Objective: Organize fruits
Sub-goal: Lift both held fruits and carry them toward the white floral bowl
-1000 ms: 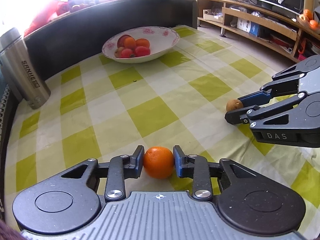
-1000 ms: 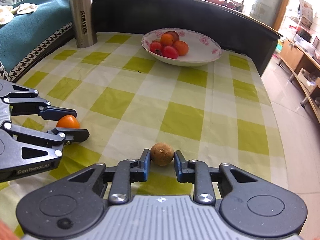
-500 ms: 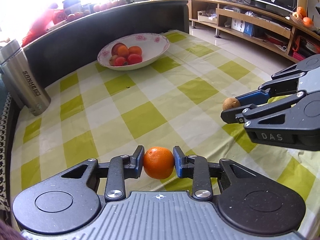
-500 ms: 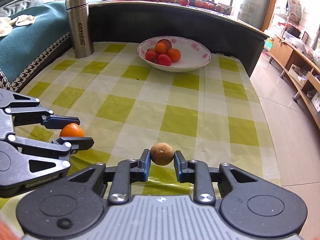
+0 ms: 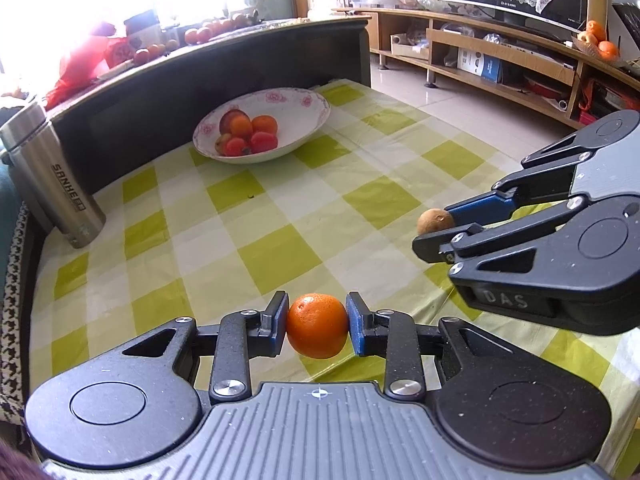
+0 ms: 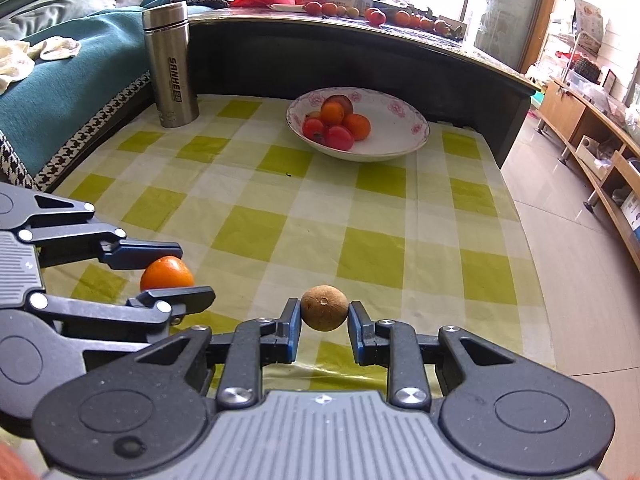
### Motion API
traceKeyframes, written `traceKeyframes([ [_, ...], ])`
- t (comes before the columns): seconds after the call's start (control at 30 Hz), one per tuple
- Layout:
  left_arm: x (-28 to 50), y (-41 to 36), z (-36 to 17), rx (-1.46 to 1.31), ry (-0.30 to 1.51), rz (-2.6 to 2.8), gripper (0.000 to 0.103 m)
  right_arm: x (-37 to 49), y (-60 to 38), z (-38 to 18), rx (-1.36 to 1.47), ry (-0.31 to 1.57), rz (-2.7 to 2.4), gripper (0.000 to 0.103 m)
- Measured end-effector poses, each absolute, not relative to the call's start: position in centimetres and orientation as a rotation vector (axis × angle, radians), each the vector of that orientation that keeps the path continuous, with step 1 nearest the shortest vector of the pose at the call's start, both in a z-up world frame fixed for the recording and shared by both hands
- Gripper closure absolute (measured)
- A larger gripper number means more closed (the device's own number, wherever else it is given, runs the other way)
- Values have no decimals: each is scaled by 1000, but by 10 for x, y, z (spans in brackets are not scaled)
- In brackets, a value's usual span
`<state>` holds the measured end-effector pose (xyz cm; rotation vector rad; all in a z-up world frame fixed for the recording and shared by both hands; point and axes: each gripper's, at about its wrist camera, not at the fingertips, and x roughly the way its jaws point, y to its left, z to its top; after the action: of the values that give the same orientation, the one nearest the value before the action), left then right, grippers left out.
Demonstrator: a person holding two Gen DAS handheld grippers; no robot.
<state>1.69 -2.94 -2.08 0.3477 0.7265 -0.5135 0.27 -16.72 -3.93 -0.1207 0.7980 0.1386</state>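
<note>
- left claw (image 5: 317, 324) is clamped on a small round orange tangerine (image 5: 317, 325), both blue pads pressed to its sides, held over the near edge of the worktop (image 5: 280, 256) with its yellow-green checked cloth.
- right claw (image 6: 323, 322) grips a small brown rough-skinned round fruit (image 6: 323, 308) between its pads, just beside the left claw, at its 3 o'clock.
- at 12 o'clock, well apart across the cloth, a white floral-rimmed ceramic bowl (image 6: 394, 120) holds red and orange fruits (image 6: 336, 124).
- at 10 o'clock a tall stainless steel flask (image 6: 171, 65) stands upright by the far left corner.
</note>
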Motion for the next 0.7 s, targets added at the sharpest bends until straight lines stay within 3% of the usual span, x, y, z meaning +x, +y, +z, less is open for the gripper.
traceKeyframes([
  [0.7, 33, -28, -13, 315, 716, -504, 64, 11, -169, -31, -84, 788, 120, 72],
])
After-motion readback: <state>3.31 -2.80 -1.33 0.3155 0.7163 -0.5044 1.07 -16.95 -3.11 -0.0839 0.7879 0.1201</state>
